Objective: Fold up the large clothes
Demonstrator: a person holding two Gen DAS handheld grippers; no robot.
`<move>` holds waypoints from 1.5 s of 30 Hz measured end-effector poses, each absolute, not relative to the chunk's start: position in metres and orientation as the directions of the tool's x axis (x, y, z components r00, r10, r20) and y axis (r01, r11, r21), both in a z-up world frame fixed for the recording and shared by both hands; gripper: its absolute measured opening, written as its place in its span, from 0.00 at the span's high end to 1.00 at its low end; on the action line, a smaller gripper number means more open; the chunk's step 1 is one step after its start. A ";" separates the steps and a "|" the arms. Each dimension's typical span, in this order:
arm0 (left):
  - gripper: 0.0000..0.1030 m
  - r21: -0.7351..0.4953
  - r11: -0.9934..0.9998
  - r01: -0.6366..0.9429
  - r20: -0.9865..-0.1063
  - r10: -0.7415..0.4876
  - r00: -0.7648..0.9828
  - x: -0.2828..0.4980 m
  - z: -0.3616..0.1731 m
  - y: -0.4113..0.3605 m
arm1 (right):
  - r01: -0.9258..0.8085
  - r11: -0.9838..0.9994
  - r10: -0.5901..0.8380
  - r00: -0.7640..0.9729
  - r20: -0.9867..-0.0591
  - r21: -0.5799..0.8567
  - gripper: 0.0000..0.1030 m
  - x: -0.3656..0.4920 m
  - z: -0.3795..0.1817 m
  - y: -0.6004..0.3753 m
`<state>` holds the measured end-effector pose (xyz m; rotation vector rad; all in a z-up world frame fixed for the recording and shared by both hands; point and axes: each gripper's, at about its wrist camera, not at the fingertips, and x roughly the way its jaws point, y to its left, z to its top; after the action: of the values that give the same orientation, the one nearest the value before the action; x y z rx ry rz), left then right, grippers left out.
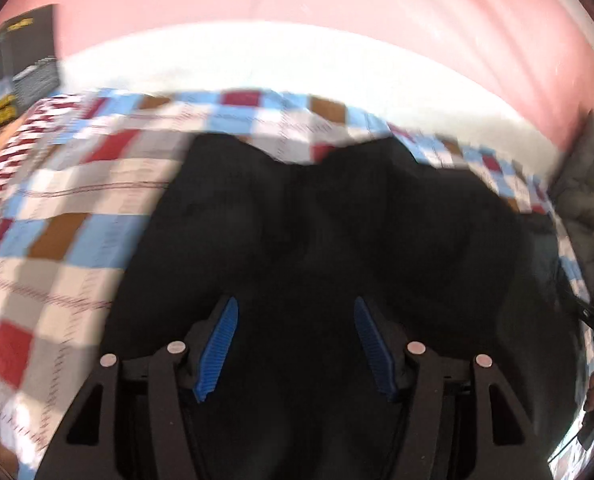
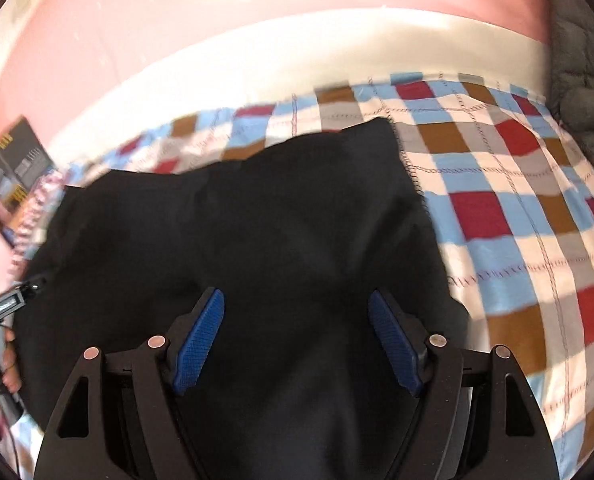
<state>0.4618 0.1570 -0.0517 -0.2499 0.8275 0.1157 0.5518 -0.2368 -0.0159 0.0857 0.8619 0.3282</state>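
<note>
Lying spread on the checked bedspread point(image 1: 57, 216), the black garment point(image 1: 337, 232) fills the left wrist view beneath the left hand-held gripper point(image 1: 295, 304), jaws spread, nothing pinched. In the right wrist view, the right hand-held gripper point(image 2: 297, 300) hangs likewise spread over the garment, a grey quilted jacket point(image 2: 577, 80) at far right.

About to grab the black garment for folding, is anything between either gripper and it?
Nothing visible. The left gripper and right gripper hang open right over the black garment, spread on the checkered bedspread.
</note>
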 end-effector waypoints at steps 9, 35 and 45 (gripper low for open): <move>0.36 -0.286 0.904 -0.318 -0.754 -0.007 0.657 0.335 -0.074 0.244 | -0.147 0.906 0.409 0.550 -0.728 0.398 0.25 0.463 -0.056 -0.328; 0.74 -0.426 0.851 -0.309 -0.773 -0.165 0.612 0.314 -0.071 0.224 | -0.004 0.725 0.618 0.444 -0.649 0.688 0.55 0.449 -0.069 -0.339; 0.74 -0.449 0.846 -0.286 -0.784 -0.220 0.581 0.148 -0.049 0.196 | 0.021 0.726 0.632 0.372 -0.679 0.688 0.55 0.305 -0.055 -0.374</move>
<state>0.1483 0.1961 -0.0489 -0.5836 0.9655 0.0416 0.3046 -0.3743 -0.0546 0.6777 1.1370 0.4323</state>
